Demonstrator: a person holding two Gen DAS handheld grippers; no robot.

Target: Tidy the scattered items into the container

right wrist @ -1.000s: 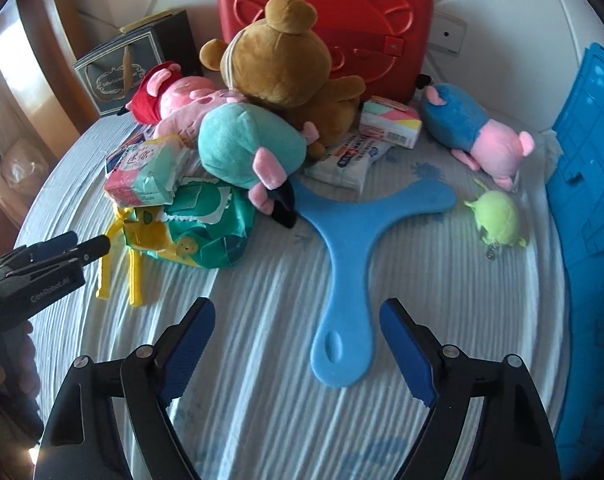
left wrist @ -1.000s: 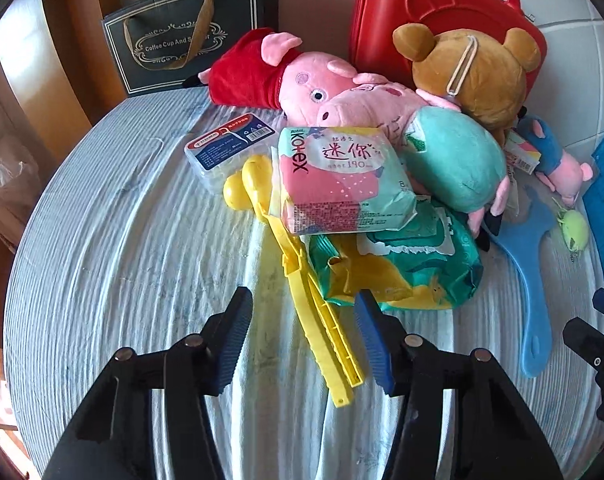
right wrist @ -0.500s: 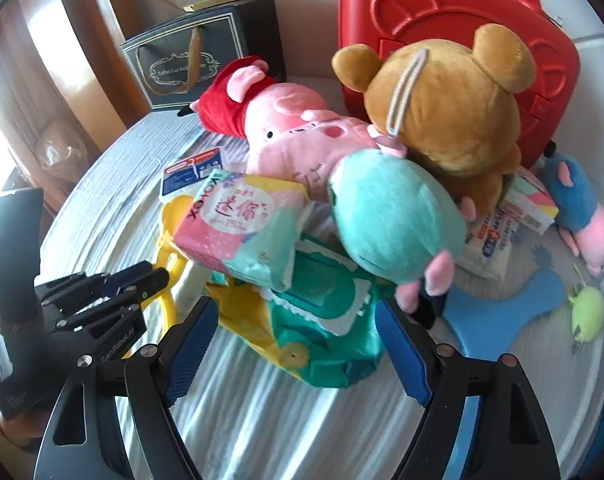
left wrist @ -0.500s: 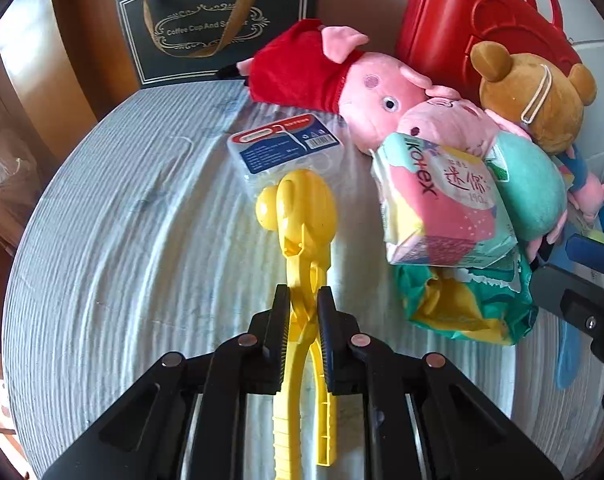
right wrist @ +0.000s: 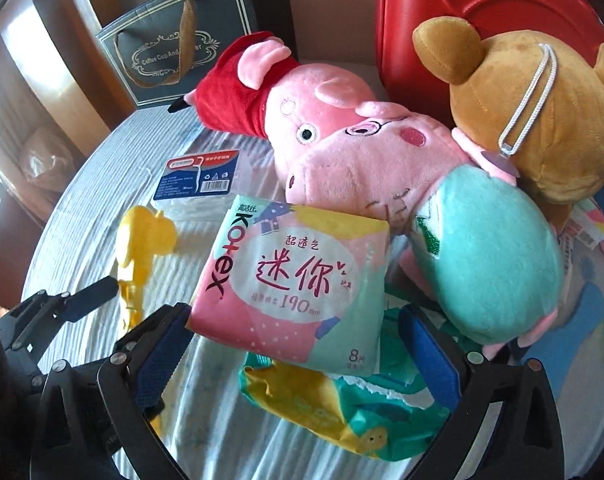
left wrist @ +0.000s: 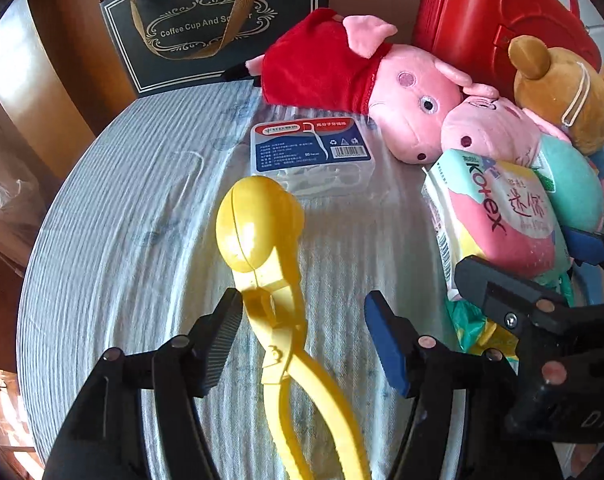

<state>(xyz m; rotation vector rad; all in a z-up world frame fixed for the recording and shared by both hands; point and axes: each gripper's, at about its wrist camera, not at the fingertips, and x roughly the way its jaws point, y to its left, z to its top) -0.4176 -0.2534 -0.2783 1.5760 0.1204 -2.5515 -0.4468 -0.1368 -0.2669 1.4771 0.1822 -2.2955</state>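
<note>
The bed cover [left wrist: 113,240] was the widest thing in front of you, pale and ribbed, and everything else I place from the Kotex pack [right wrist: 293,284] in the middle of it. Behind that pack, at the far edge, stood the red case [right wrist: 482,12], and to the far left of the pack stood the dark paper bag [right wrist: 173,52] with a gold handle. Between the case and the pack lay the plush toys in one heap: the brown bear [right wrist: 542,120] behind and to the right, the pink pig with a teal belly [right wrist: 442,208] touching the back edge of the pack, and the pig in a red dress [right wrist: 261,92] further behind it. Under the pack, on the near side, lay a green and yellow wipes packet [right wrist: 342,408], crumpled, and the pack rested on it.

To the left of the pack, just behind, was the clear floss-pick box [left wrist: 312,152], and beside that the yellow clip tool [left wrist: 269,280], long, with a round head pointing away from you.

Your left gripper [left wrist: 304,336] had its fingers wide apart, one on each side of the yellow tool's neck; the left pad seemed to touch it, the right one stood apart. Your right gripper [right wrist: 297,344] also had its fingers spread, at both near corners of the pack; I cannot tell whether they touched it. The plush heap pressed closely on the pack from behind.
</note>
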